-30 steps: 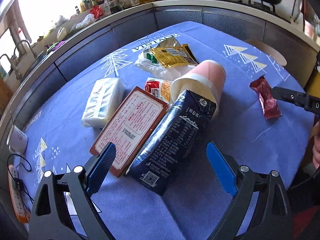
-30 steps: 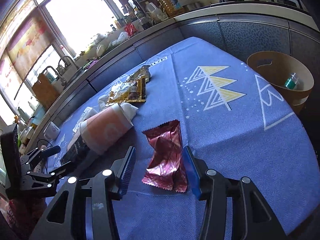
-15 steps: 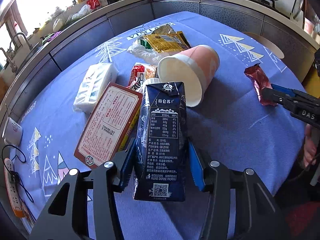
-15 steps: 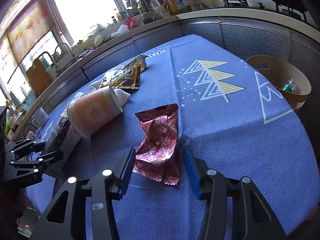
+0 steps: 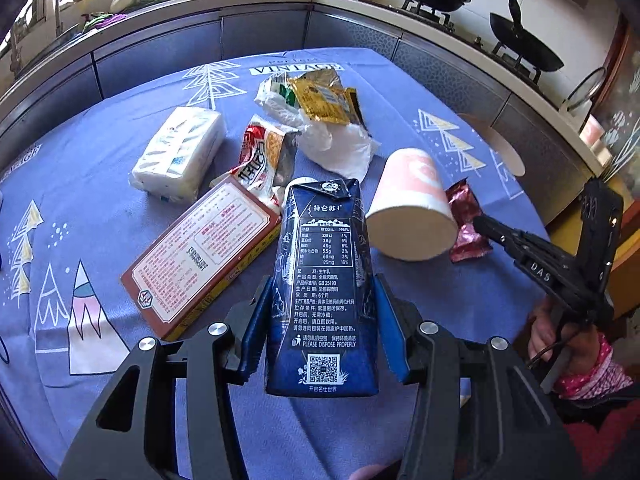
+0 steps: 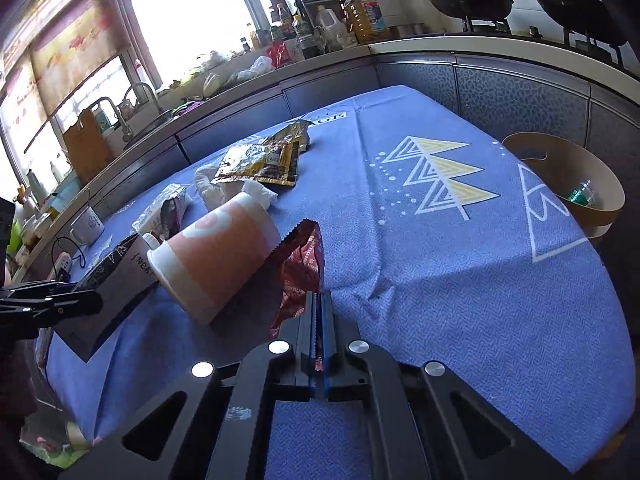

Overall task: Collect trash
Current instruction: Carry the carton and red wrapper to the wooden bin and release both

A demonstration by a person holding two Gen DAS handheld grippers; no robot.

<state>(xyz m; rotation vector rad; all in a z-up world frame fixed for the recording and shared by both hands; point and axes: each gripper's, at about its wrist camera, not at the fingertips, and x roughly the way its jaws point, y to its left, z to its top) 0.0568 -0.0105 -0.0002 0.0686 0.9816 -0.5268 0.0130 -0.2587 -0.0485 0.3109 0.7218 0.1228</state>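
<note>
Gripping the dark blue milk carton (image 5: 323, 292) on both sides, the left gripper (image 5: 320, 326) has its blue pads pressed flat against the carton walls. The carton's top end points toward 12 o'clock. At 10 o'clock from it lies a red-brown flat box (image 5: 202, 256), and beyond that a white tissue pack (image 5: 178, 154). At 1 o'clock a pink paper cup (image 5: 412, 210) lies on its side on the blue tablecloth (image 5: 100, 208).

The right gripper (image 6: 318, 320) is closed almost fully, and the edge of a red foil wrapper (image 6: 300, 272) is pinched between its fingers. The wrapper touches the cup at 10 o'clock. A round brown bin (image 6: 568, 184) stands beside the table at 2 o'clock.
</note>
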